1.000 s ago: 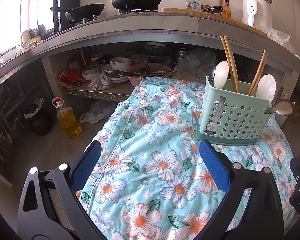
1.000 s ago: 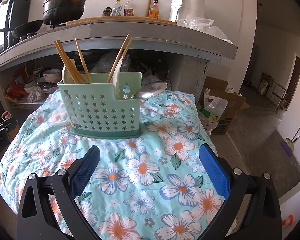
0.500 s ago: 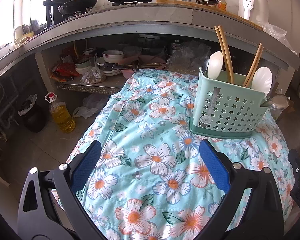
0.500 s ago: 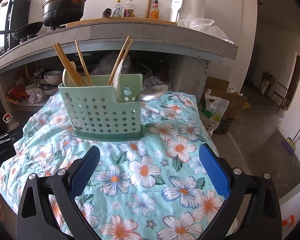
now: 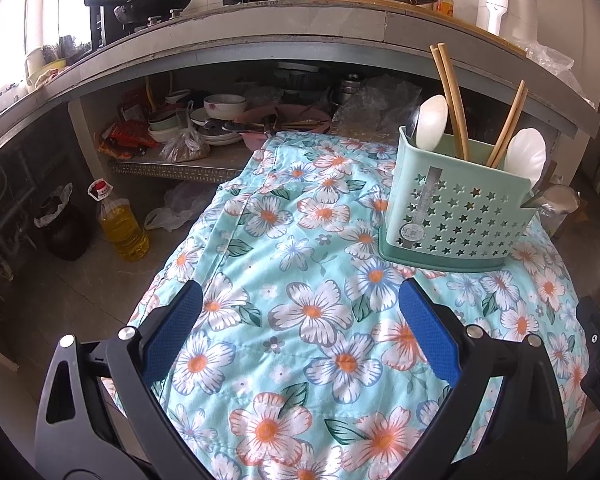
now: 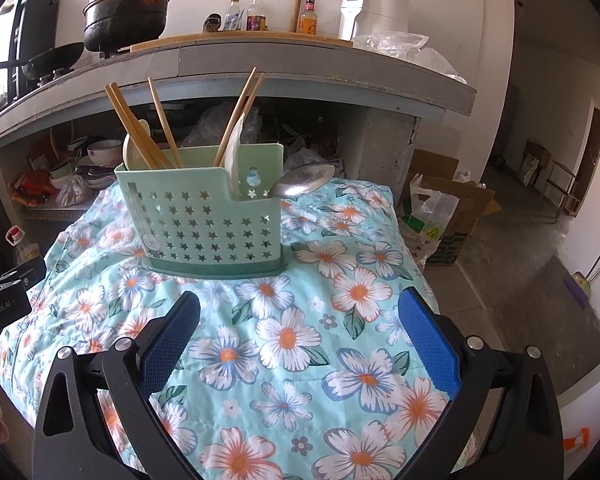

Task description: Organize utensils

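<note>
Both grippers have drawn back from the utensil caddy (image 6: 208, 224), jaws spread and empty.
It stands on the floral-clothed worktop (image 5: 300, 320) below the concrete kitchen counter (image 6: 320, 60).

i've drawn my left gripper (image 5: 300, 332) back and up from the green utensil caddy (image 5: 456, 216), so the caddy now sits smaller and further toward the right edge of the left wrist view, with more of the floral tablecloth (image 5: 308, 312) showing ahead of the fingers and the oil bottle (image 5: 122, 228) on the floor shifted right. my right gripper (image 6: 300, 332) has also pulled back and risen, so the caddy (image 6: 208, 224) looks slightly smaller in the right wrist view and more cloth (image 6: 284, 340) lies between us. the left gripper's body (image 6: 8, 300) has crept further into that view's left edge.
</note>
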